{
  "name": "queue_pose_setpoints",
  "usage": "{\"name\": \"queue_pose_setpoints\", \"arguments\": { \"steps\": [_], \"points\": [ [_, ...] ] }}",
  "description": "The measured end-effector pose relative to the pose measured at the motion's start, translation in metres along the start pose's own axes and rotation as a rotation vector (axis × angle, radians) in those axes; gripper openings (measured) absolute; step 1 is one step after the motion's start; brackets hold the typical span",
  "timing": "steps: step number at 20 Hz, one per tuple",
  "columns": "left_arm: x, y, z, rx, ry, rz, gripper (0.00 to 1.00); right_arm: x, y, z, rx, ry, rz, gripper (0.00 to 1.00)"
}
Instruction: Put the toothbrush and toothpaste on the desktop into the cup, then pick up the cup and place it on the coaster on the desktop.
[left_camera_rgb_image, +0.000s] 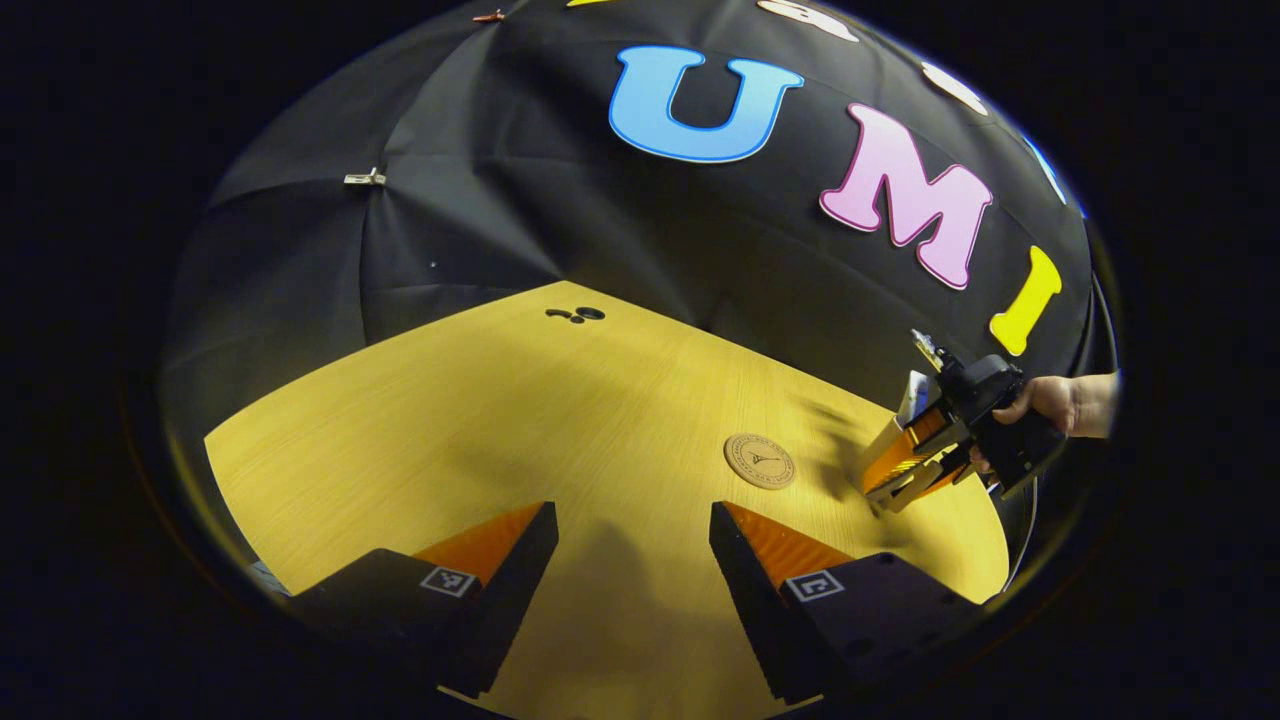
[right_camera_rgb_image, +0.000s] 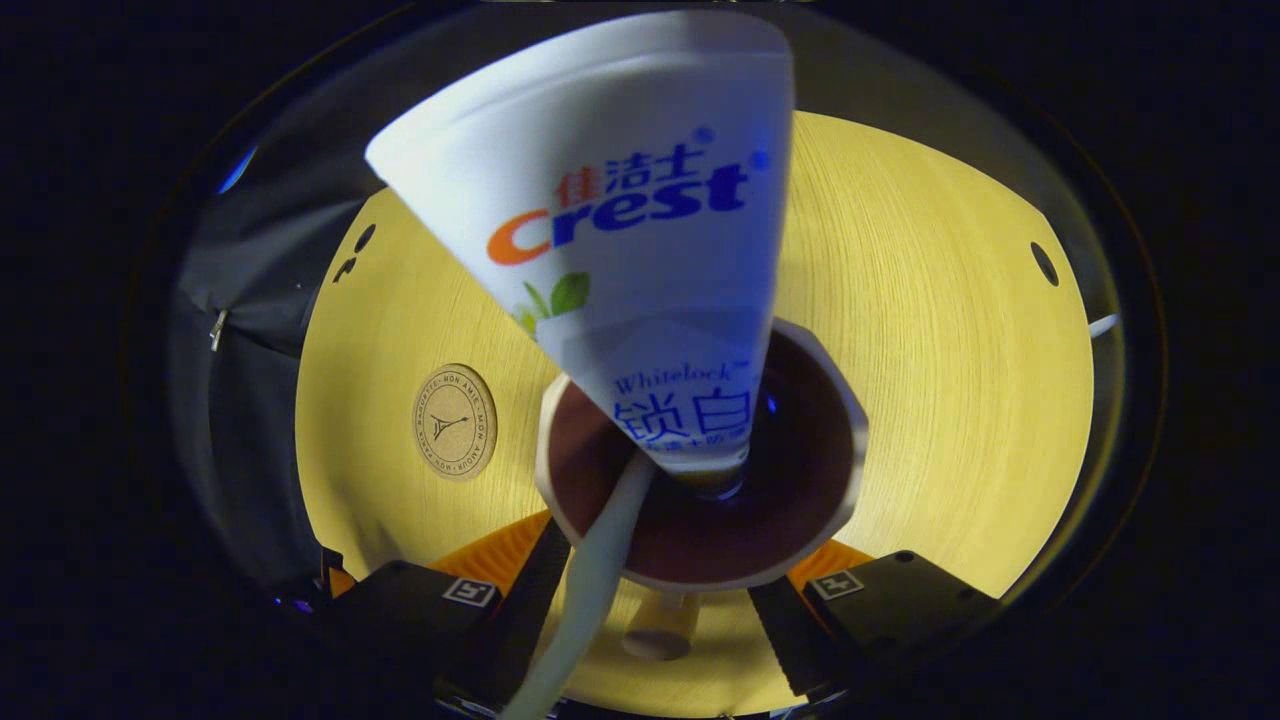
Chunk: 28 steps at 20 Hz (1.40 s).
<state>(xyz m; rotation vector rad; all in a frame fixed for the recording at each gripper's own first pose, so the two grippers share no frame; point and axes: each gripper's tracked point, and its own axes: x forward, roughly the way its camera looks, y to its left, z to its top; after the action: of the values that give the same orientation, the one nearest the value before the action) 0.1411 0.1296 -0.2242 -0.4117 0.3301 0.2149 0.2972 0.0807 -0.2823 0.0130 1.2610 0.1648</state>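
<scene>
While right gripper (right_camera_rgb_image: 660, 590) looks down into cup (right_camera_rgb_image: 700, 470), jaws clamp its near side, rim between fingers. Inside cup: toothpaste (right_camera_rgb_image: 630, 220), white tube reading "Crest" and "Whitelock", plus pale toothbrush (right_camera_rgb_image: 590, 590) handle leaning out. Round cork coaster (right_camera_rgb_image: 454, 421), ring of tiny lettering, sits apart on yellow worktop (right_camera_rgb_image: 930, 400). Left gripper (left_camera_rgb_image: 632, 560) hovers, jaws wide, nothing held.

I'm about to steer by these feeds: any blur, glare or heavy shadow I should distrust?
Left gripper view: sharp, tabletop evenly lit, soft shadows beside the coaster; fisheye bends the table edges. Right gripper view: the toothpaste tube looms close and oversized, the toothbrush handle is blurred, the cup interior dark.
</scene>
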Motion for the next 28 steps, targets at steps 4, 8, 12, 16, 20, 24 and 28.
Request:
{"name": "queue_pose_setpoints", "arguments": {
  "steps": [4, 8, 12, 16, 20, 24, 28],
  "points": [
    [0.000, -0.009, -0.010, 0.014, 0.031, -0.024, 0.96, 0.004, -0.005, 0.002, -0.014, -0.017, -0.023, 0.72],
    [-0.001, -0.015, -0.022, 0.029, 0.069, -0.037, 0.96, 0.003, -0.004, 0.003, -0.015, -0.023, -0.028, 0.54],
    [-0.005, -0.020, -0.030, 0.027, 0.087, -0.044, 0.96, 0.002, -0.005, 0.004, -0.061, -0.041, -0.030, 0.39],
    [-0.010, -0.026, -0.040, 0.025, 0.104, -0.056, 0.95, -0.003, -0.008, 0.000, -0.161, -0.044, -0.029, 0.30],
    [-0.009, -0.030, -0.047, 0.050, 0.124, -0.059, 0.95, -0.002, -0.005, -0.006, -0.263, -0.063, -0.051, 0.30],
    [-0.011, -0.034, -0.044, 0.071, 0.112, -0.069, 0.96, -0.009, 0.007, -0.003, -0.295, -0.081, -0.047, 0.30],
    [-0.019, -0.045, -0.039, 0.046, 0.104, -0.090, 0.96, -0.014, 0.032, 0.003, -0.337, -0.094, -0.038, 0.30]
  ]
}}
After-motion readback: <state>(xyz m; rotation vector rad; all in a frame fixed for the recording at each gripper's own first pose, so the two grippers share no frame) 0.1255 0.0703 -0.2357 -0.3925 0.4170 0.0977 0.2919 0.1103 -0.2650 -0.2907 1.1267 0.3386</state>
